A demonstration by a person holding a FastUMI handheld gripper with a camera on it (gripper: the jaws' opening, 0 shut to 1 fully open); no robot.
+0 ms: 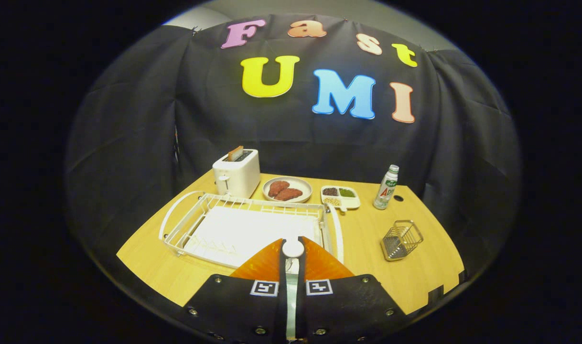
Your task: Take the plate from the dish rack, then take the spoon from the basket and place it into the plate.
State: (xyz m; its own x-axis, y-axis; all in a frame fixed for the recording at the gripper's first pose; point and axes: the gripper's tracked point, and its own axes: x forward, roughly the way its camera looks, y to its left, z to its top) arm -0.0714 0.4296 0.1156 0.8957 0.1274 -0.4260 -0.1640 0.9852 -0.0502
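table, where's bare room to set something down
Widest free wood lies between the rack and the basket. A narrower strip runs in front of the rack's left corner. The back is crowded: toaster, meat plate, snack tray, bottle. The tongs pinch a thin white thing over the rack's near rim.

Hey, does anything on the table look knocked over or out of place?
Yes: the wire basket, right of the dish rack, lies tipped rather than upright. The gripper is shut on a white spoon.
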